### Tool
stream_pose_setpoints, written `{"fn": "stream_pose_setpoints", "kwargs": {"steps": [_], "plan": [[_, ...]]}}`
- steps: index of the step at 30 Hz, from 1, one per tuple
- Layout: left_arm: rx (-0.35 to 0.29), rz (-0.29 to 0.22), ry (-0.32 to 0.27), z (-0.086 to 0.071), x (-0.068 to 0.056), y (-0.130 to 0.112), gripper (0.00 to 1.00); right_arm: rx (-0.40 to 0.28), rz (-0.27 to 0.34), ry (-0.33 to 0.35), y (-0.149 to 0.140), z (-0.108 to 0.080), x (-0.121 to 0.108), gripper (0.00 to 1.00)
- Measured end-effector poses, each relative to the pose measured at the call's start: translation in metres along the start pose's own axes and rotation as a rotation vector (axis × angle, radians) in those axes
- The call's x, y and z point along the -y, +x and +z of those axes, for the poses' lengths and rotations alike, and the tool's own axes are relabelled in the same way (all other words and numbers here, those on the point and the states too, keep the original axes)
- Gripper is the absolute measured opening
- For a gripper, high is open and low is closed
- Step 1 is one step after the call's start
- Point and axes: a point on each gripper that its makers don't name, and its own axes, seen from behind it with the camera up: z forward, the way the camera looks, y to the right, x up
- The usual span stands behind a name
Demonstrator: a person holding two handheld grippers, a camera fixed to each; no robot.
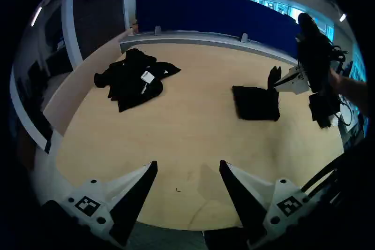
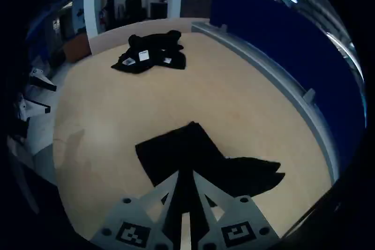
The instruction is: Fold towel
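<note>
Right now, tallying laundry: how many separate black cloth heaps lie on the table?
2: a folded towel at the right gripper, and a crumpled pile farther away across the table. The pile may hide several pieces.

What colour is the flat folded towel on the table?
The towel is plain black, best seen in the right gripper view, against the pale wooden table.
</note>
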Motion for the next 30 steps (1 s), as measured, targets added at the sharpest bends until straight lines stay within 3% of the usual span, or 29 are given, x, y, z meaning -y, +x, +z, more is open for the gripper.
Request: {"fn": "stream_pose_setpoints", "kwargs": {"steps": [6, 9, 17, 19, 21, 24, 27, 30], "plan": [[-0.007, -0.025, 0.023, -0.01, 0.004, -0.006, 0.98, 0.061, -0.042, 0.09, -0.009, 0.05, 0.043, 0.06], [-0.006, -0.031, 0.028, -0.01, 0.003, -0.01, 0.98, 0.09, -0.042, 0.111, -0.017, 0.063, 0.053, 0.06], [-0.007, -0.023, 0.024, -0.009, 0.0, -0.012, 0.98, 0.087, -0.015, 0.118, -0.017, 0.063, 0.051, 0.09], [-0.007, -0.021, 0.022, -0.009, 0.0, -0.012, 0.98, 0.074, -0.009, 0.114, -0.014, 0.06, 0.049, 0.18], [-0.007, -0.019, 0.021, -0.01, 0.0, -0.011, 0.98, 0.057, -0.004, 0.108, -0.011, 0.056, 0.047, 0.42], [-0.008, -0.02, 0.019, -0.01, 0.0, -0.01, 0.98, 0.042, -0.007, 0.105, -0.01, 0.048, 0.047, 0.66], [-0.009, -0.021, 0.019, -0.012, 0.0, -0.009, 0.98, 0.041, -0.011, 0.092, -0.013, 0.041, 0.044, 0.73], [-0.011, -0.019, 0.017, -0.013, -0.001, -0.008, 0.98, 0.041, -0.009, 0.078, -0.018, 0.037, 0.04, 0.73]]}}
